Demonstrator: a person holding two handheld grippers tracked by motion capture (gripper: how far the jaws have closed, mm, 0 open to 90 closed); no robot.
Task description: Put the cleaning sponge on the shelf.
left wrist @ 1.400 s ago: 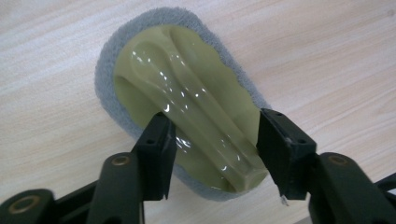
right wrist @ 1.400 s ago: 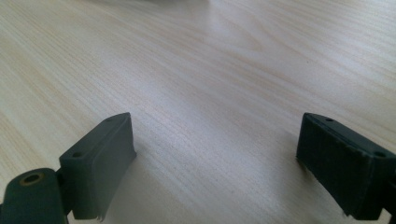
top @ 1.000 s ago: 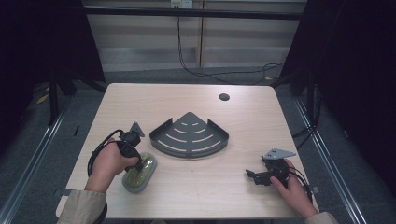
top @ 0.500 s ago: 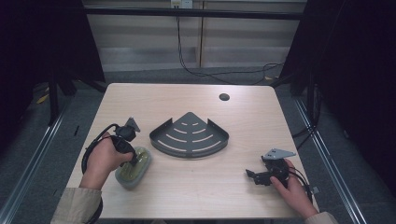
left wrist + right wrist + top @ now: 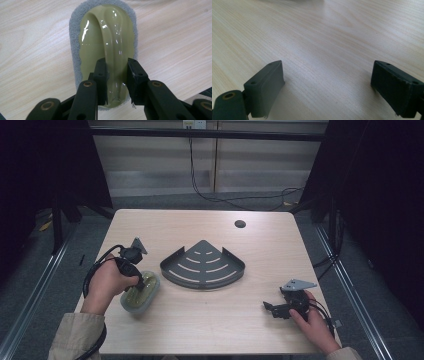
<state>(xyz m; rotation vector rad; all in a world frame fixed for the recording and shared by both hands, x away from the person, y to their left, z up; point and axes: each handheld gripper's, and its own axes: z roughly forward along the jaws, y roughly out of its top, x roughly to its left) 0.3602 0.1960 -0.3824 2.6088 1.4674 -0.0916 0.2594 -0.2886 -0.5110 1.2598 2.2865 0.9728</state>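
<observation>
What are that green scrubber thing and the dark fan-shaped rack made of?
The scrubber looks like glossy olive plastic, going by its sharp highlights, on a fuzzy grey pad, probably abrasive fibre. The rack seems to be matte dark grey sheet metal or plastic with cut slots; the look leaves that open.

We find no readable text, label, brand, number or sign on anything here; every surface we look at is plain and unmarked.

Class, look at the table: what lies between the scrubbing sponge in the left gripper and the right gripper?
In the high view, the grey corner rack sits between the sponge and the right gripper.
</observation>
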